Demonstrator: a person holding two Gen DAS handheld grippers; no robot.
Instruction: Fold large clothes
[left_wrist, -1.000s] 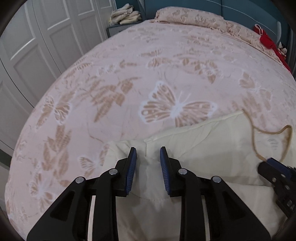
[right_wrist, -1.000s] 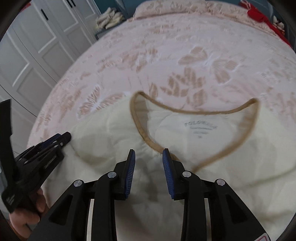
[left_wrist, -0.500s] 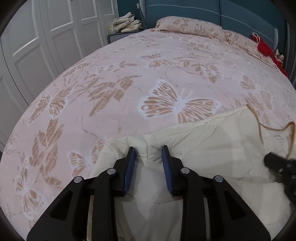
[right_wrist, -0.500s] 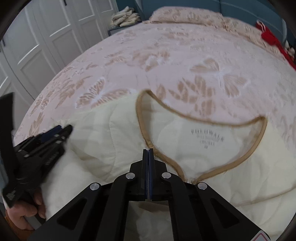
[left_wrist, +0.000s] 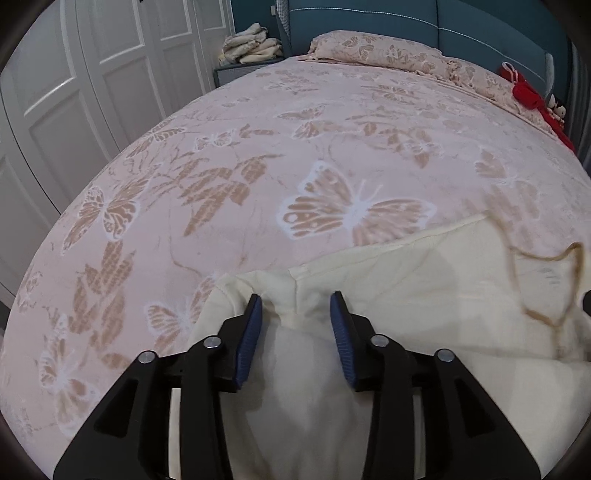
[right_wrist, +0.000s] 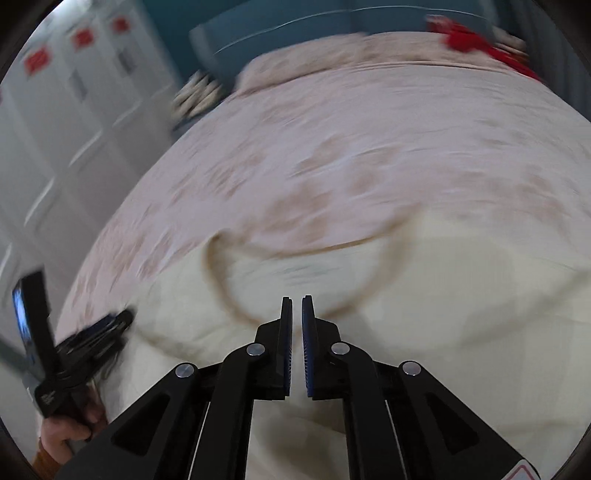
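A: Where is the cream garment?
B: On the bed, spread under and ahead of both tools. Its tan-trimmed neckline curves just ahead of the right tool and off to the right of the left tool.

A: And the tools themselves?
B: The left tool's jaws stand apart and have just been opening; fabric bulges up between them, but the blue pads do not press it. The right tool's jaws have just parted slightly to a narrow slit, with nothing visibly pinched. That view is blurred.

A: What lies beyond?
B: Butterfly-patterned bedding, a matching pillow at the teal headboard, and white wardrobe doors to the left. A hand grips the left tool's handle.
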